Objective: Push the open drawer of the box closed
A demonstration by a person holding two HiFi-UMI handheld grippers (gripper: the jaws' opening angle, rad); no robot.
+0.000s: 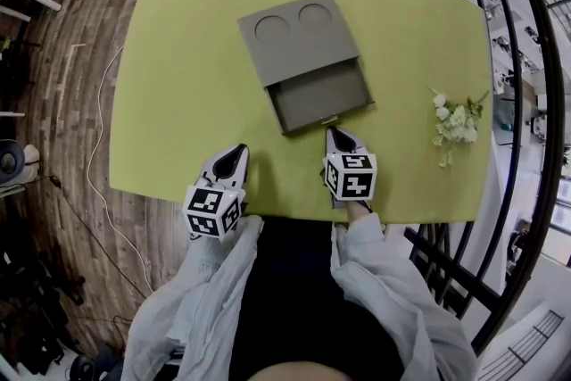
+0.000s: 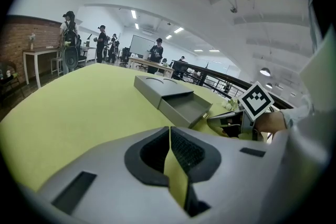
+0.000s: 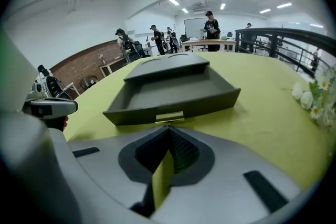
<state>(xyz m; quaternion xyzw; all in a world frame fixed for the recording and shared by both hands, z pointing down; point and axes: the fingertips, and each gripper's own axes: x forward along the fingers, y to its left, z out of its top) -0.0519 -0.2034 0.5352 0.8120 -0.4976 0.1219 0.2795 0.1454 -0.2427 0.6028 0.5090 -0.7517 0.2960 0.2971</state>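
While the yellow-green table (image 1: 178, 58) has plenty of bare room, the grey box (image 1: 294, 36) sits mid-table, its drawer (image 1: 321, 98) pulled out toward the near edge. Right gripper (image 1: 337, 135), jaws clenched empty, sits just before the drawer handle (image 1: 329, 120); left gripper (image 1: 234, 158), likewise clenched, is well aside.

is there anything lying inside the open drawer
No, the head view shows the drawer pulled out of the box with nothing on its bare grey floor.

I read no text, label, brand or number in any view. Behind the fingers, the left gripper (image 1: 239, 151) cube (image 1: 212, 211) and the right gripper (image 1: 333, 132) cube (image 1: 350, 175) carry only square markers.
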